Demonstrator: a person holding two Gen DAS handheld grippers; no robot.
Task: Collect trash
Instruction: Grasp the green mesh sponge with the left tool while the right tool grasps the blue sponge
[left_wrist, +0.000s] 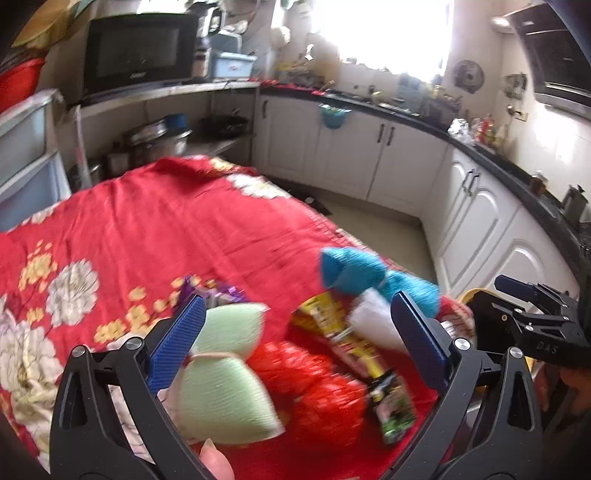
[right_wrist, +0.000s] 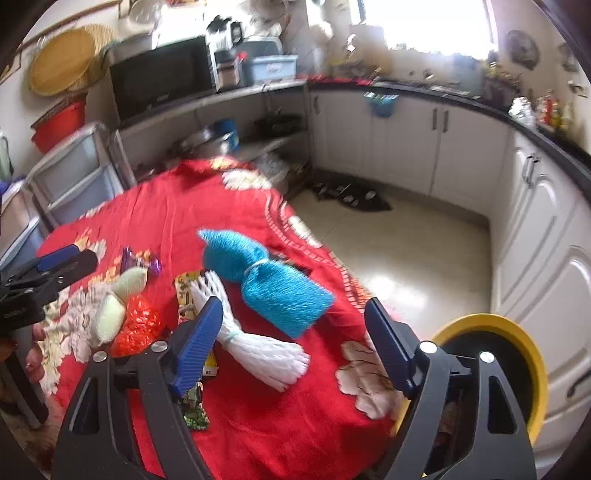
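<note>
Fingers of the right gripper (right_wrist: 293, 339) stand wide apart with nothing between the pads, poised over the white bundle (right_wrist: 258, 345); the left gripper (left_wrist: 299, 339) is likewise spread and empty, above the green bundle (left_wrist: 225, 373). Both look to be in the approach step of collecting, with no piece picked yet.

All the trash lies on the red flowered cloth (left_wrist: 147, 229) covering the bench, clustered at its near end, and the yellow-rimmed bin (right_wrist: 517, 365) sits just off the bench's right corner.

Next, I judge, the right fingers need to drop around the white bundle at its tied waist and close, then swing over to the bin.

Count (blur makes the small pieces uncertain): one blue bundle (right_wrist: 258, 280), one white, one green, one red mesh wad (left_wrist: 317, 384), one purple wrapper (right_wrist: 140, 260), one yellow packet (left_wrist: 332, 325), one dark green packet (left_wrist: 393, 410). One bin.
</note>
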